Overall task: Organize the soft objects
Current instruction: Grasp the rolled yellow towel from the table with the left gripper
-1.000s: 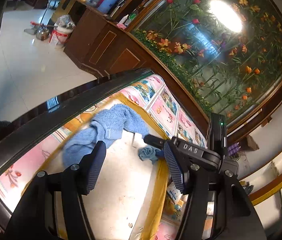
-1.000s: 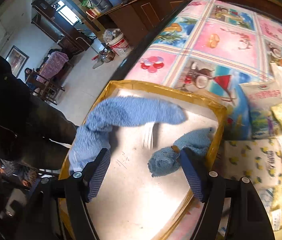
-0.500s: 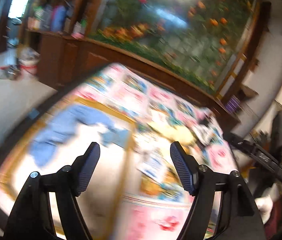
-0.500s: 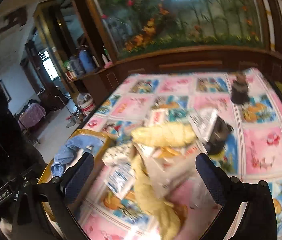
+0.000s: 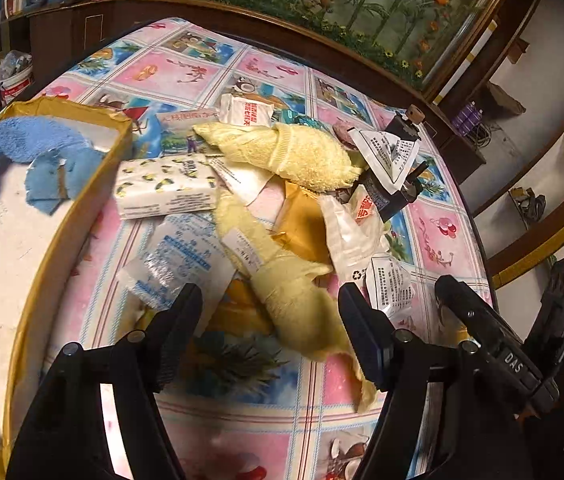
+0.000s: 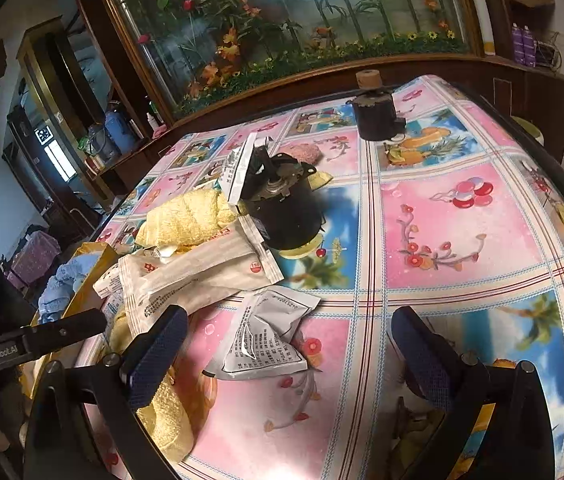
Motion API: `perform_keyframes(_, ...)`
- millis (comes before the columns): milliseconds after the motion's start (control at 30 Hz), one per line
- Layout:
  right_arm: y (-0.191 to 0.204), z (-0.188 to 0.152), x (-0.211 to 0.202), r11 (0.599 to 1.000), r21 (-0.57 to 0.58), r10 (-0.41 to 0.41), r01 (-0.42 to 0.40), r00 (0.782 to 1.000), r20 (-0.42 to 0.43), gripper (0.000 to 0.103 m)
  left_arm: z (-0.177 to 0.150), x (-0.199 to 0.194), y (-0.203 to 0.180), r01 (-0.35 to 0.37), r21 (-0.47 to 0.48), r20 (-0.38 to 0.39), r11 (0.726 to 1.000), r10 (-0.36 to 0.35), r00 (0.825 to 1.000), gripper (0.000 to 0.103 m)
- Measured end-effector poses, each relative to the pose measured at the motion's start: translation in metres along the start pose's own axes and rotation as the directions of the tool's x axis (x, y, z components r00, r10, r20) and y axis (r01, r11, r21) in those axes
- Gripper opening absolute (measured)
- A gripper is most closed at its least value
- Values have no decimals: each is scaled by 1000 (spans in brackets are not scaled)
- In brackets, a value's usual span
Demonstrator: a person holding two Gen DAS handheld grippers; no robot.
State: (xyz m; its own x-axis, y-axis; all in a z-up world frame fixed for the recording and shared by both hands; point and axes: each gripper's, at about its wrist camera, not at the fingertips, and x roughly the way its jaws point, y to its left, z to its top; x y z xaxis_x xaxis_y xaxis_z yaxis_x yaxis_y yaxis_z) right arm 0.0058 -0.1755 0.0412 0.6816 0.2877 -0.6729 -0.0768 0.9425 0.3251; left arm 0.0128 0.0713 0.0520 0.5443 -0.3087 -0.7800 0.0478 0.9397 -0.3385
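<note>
— Two yellow towels were left on the table: the nearer yellow towel lay just ahead of the left gripper, whose jaws stood wide and empty. The blue towel sat in the box.
— And the right gripper?
— Also wide, holding nothing, above a paper packet.
— How would the towel handle?
— Light and limp, I judged; pinch a bunched fold mid-length, or it would trail.

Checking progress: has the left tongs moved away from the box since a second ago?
Yes. The left tongs swung right, off the yellow box, and now hangs open above the yellow towel.
</note>
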Motion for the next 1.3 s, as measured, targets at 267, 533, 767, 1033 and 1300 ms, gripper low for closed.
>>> perform_keyframes(267, 12, -2, -14, 999, -32, 26, -24, 999, 43, 103, -12, 42, -35, -14, 79, -48, 997, 18, 999, 41)
perform_keyframes(533, 2, -1, -18, 1000, 16, -13, 11, 997, 70, 103, -28, -21, -31, 100, 44, 53, 994, -102, 993, 29)
perform_keyframes(767, -3, -3, -12, 996, 24, -82, 81, 994, 66, 103, -38, -73, -40, 141, 122, 157, 982, -159, 975, 30)
perform_keyframes(1033, -11, 0, -16, 998, 59, -16, 15, 1000, 11, 103, -45, -66, -15, 96, 114, 142, 989, -112, 984, 30)
perform_keyframes(1300, -10, 1, 1, 996, 84, -3, 14, 992, -128, 102, -53, -20, -10, 72, 83, 30, 994, -75, 997, 40)
